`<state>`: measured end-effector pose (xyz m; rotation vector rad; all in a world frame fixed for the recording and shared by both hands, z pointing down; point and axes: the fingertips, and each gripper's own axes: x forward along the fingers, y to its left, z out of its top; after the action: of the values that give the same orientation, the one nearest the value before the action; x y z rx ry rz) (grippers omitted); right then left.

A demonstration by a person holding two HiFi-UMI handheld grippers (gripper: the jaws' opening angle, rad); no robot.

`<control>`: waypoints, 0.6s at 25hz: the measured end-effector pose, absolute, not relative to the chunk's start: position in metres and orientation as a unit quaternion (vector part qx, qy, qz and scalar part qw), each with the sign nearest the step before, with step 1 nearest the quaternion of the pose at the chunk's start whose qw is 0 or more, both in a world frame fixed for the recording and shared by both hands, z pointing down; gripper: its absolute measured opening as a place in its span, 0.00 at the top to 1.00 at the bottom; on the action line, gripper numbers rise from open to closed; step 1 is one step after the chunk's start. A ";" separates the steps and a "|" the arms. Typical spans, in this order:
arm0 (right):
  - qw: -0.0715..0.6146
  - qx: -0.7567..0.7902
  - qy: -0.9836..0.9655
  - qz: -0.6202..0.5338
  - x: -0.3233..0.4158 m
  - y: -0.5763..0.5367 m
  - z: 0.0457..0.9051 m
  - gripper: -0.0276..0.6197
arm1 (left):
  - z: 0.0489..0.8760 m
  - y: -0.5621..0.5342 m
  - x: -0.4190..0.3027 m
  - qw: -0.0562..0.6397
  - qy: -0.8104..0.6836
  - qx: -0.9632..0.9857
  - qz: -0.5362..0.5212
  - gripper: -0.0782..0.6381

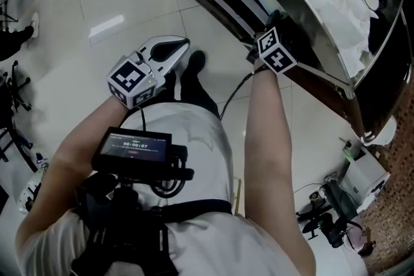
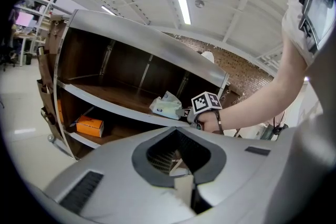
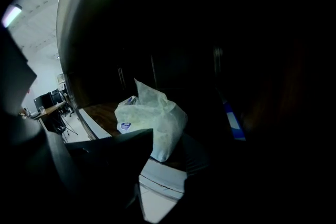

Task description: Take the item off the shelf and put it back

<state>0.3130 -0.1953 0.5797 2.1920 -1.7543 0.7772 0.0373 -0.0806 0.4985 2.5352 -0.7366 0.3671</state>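
Crinkly plastic bag (image 3: 152, 120) on dark wooden, metal-edged shelf (image 2: 119, 93).
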 end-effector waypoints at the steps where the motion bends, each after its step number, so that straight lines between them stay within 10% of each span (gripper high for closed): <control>1: 0.118 0.750 -0.596 0.261 0.309 -0.198 0.580 0.77 | 0.500 -0.083 0.030 0.237 -0.270 0.924 0.133 0.88; 4: 0.128 0.762 -0.583 0.252 0.302 -0.202 0.582 0.92 | 0.505 -0.087 0.014 0.240 -0.272 0.922 0.133 0.88; 15: 0.110 0.756 -0.597 0.246 0.292 -0.195 0.569 0.95 | 0.502 -0.094 0.007 0.238 -0.270 0.924 0.132 0.88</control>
<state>0.2925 -0.1949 0.5693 2.2202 -1.7540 0.7228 0.0069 -0.0939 0.5020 2.5298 -0.7387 0.3625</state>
